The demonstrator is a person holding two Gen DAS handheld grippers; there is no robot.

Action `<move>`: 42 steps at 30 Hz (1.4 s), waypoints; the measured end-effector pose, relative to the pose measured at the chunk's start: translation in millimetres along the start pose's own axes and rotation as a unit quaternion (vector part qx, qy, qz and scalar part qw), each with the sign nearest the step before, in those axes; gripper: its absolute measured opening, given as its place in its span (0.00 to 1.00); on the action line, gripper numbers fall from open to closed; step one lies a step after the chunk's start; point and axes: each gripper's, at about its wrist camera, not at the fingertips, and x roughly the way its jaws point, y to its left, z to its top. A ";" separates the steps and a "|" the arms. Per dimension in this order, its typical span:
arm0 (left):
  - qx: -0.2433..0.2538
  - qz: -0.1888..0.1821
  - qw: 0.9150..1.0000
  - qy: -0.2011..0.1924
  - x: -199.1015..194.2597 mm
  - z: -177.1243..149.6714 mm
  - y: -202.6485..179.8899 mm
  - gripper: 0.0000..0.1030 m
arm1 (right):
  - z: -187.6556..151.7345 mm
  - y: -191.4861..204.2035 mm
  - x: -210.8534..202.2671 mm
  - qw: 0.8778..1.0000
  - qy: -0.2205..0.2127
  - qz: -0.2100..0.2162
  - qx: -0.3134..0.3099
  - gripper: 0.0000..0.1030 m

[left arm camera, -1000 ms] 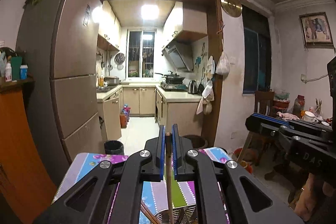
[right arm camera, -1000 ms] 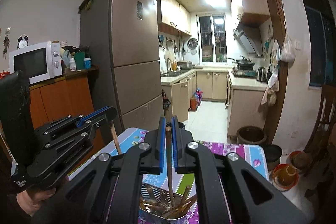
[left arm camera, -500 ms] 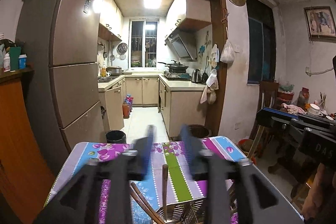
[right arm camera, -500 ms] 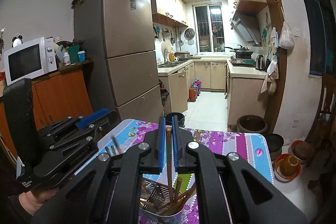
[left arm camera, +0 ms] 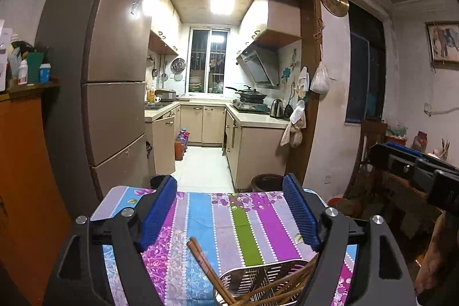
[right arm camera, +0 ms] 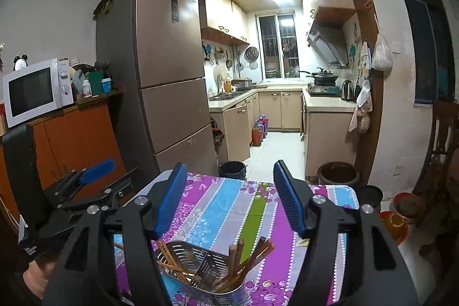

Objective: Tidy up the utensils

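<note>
Holder (right arm camera: 200,263): perforated shiny metal. Chopsticks (right arm camera: 238,257): matt brown wood. Tablecloth (right arm camera: 229,208): glossy printed stripes. Gripper pads (right arm camera: 288,200): ribbed blue, rubbery; arms matt black plastic.

Both grippers are spread wide right now, the left gripper (left arm camera: 229,215) and the right gripper (right arm camera: 229,201) each having just been opening, with nothing pinched between the blue pads (left arm camera: 159,215). They point slightly downward, side by side. A bit of the person's hand (right arm camera: 37,274) shows under the left one's handle.
</note>
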 end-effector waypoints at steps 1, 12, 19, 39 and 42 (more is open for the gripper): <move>-0.002 0.001 1.000 0.000 -1.9 -0.9 0.9 0.79 | -0.2 1.9 -3.1 1.000 -0.003 -0.001 -0.003 0.64; 0.000 0.037 0.999 -0.034 -53.1 -15.1 6.9 0.95 | -14.3 8.8 -43.2 0.999 -0.037 -0.030 -0.012 0.94; -0.049 0.086 0.990 -0.098 -115.0 -26.6 33.2 0.95 | -37.2 13.5 -84.8 0.994 -0.086 -0.066 -0.013 0.95; 0.003 0.069 0.991 -0.113 -300.3 -191.6 -16.1 0.95 | -215.4 68.9 -227.4 0.986 -0.113 -0.119 0.002 0.95; 0.012 0.060 0.993 -0.099 -312.3 -210.5 -22.6 0.95 | -234.7 80.1 -238.9 0.987 -0.102 -0.123 -0.005 0.95</move>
